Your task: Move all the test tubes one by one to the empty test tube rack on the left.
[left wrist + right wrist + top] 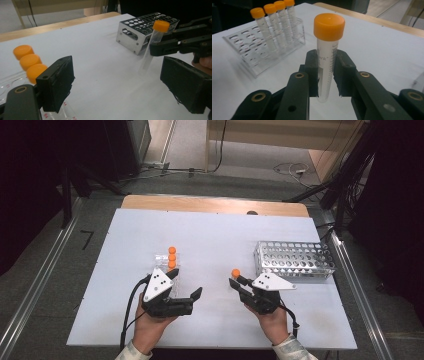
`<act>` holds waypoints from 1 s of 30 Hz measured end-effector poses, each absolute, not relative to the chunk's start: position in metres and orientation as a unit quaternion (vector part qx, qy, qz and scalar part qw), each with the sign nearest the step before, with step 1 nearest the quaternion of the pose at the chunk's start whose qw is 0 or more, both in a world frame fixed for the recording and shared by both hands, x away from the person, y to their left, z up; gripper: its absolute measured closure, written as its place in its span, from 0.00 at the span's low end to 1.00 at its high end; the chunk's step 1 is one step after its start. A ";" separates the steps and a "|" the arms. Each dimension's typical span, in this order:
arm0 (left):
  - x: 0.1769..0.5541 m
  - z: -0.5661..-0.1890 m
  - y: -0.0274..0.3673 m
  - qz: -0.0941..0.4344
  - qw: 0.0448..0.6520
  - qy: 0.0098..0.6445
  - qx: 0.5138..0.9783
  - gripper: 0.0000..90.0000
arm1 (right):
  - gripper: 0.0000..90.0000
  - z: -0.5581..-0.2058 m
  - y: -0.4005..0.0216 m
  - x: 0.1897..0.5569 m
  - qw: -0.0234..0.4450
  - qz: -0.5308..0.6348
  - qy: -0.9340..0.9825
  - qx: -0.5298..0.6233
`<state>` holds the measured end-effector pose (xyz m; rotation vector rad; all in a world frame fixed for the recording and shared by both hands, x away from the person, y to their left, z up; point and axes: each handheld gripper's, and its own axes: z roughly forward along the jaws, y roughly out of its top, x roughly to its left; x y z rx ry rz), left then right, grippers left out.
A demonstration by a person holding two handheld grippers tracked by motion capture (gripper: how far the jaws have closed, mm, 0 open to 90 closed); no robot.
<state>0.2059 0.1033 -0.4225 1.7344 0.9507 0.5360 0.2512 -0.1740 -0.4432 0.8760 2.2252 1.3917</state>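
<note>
A clear tube with an orange cap (327,50) stands upright between the pads of my right gripper (326,75), which is shut on its middle. In the high view this tube (235,273) is held just left of a perforated metal rack (295,261). My left gripper (186,285) is open with nothing between its fingers. It sits just in front of a clear plastic rack (167,262) that holds several orange-capped tubes (274,22). From the left gripper view, the held tube (153,42) and the right gripper (175,43) hang in front of the metal rack (140,32).
A white board (210,240) covers the wooden table. The person's hands (272,322) come in from the near edge. Cables lie on the floor beyond the table, and metal rails run along both sides.
</note>
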 end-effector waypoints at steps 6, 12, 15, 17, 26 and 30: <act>0.209 -0.417 0.091 0.220 0.529 0.386 0.723 0.15 | 0.80 -0.447 -0.162 0.249 0.180 0.492 0.798 0.300; 0.216 -0.416 0.079 0.214 0.532 0.378 0.727 0.18 | 0.80 -0.450 -0.157 0.247 0.177 0.489 0.801 0.296; 0.219 -0.418 0.074 0.205 0.533 0.375 0.730 0.19 | 0.80 -0.450 -0.155 0.247 0.175 0.489 0.803 0.293; 0.222 -0.419 0.070 0.198 0.532 0.371 0.735 0.21 | 0.80 -0.451 -0.154 0.247 0.172 0.488 0.804 0.292; 0.226 -0.423 0.056 0.198 0.524 0.364 0.744 0.28 | 0.80 -0.454 -0.143 0.241 0.164 0.487 0.812 0.277; 0.224 -0.423 0.056 0.204 0.527 0.357 0.743 0.36 | 0.80 -0.454 -0.143 0.241 0.161 0.487 0.813 0.277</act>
